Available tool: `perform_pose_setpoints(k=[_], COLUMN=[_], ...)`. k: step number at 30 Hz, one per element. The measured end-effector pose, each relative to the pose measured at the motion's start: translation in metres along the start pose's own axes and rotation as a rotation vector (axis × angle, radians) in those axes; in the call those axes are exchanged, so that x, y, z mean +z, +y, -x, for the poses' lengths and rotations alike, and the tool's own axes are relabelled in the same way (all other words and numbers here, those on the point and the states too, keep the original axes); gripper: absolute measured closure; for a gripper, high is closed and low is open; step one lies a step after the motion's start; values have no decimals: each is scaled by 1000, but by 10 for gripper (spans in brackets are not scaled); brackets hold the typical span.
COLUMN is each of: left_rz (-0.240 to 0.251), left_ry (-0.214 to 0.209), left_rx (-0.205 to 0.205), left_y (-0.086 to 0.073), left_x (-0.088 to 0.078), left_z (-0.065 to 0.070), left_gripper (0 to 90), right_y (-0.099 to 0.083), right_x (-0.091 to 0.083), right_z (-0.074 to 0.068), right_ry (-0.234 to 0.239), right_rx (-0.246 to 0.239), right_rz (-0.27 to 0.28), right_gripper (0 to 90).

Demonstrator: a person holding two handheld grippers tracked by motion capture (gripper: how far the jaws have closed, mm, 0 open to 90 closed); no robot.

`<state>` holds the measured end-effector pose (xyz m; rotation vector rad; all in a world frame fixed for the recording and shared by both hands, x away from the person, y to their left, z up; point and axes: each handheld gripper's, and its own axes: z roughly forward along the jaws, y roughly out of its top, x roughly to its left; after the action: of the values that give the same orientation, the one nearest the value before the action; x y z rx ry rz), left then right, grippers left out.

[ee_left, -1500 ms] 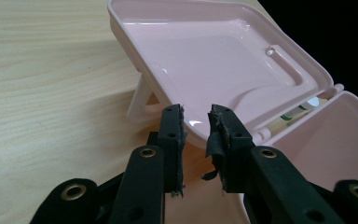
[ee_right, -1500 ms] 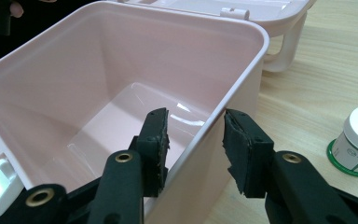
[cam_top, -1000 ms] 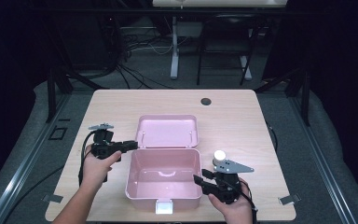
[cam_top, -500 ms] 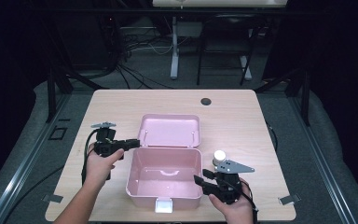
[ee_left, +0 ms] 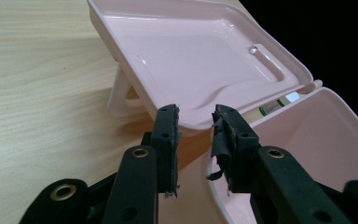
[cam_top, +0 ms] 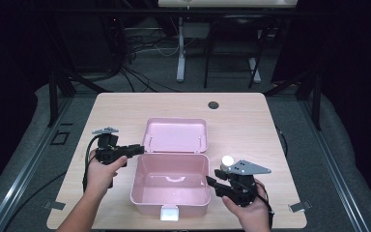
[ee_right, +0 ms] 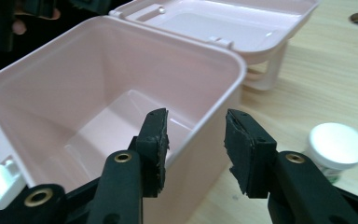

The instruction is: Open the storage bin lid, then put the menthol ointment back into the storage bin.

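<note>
- Sitting toward the near edge of the desk (cam_top: 251, 111), midway between its left and right edges, the pink box (cam_top: 170, 186) is a glossy plastic case with rounded corners and a white latch on its front wall.
- Its lid (cam_top: 176, 135) is thrown back on the hinge and lies propped behind the box, inner side up, with a pale carry handle under it resting on the wood.
- Inside, the box shows bare pink walls and a stepped floor with nothing lying on it; the lid's hollow is bare as well.
- The left tool (cam_top: 134, 149) hovers at the box's rear left corner; its jaws have just been opening, and they stand apart with the lid's edge just beyond the tips, pressing on nothing.
- The right tool (cam_top: 211, 182) straddles the box's right wall, one jaw inside and one outside, released, pads off the plastic.
- A small white-capped jar (cam_top: 227, 161) stands on the desk just right of the box, near the right tool.
</note>
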<state>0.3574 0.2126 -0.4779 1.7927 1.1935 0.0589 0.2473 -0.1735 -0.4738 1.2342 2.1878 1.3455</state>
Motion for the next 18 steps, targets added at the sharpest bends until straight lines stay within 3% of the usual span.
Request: perform_pose_setpoints(k=[6,10,18], left_rz=[12,22,9], left_ry=[2,16,68], left_rx=[-15,-5,41], left_y=[-3,-5,-6], left_x=[-2,-3,-10], left_z=[-3,-2,-1], left_gripper=[642,620,602], right_y=[13,20,31], right_x=[-5,-3,12], right_z=[14,22,37], right_ry=[-7,-23,-60], right_rx=[-9,-18,-53], right_rz=[-11,-23,-121], right_gripper=[561,558,536])
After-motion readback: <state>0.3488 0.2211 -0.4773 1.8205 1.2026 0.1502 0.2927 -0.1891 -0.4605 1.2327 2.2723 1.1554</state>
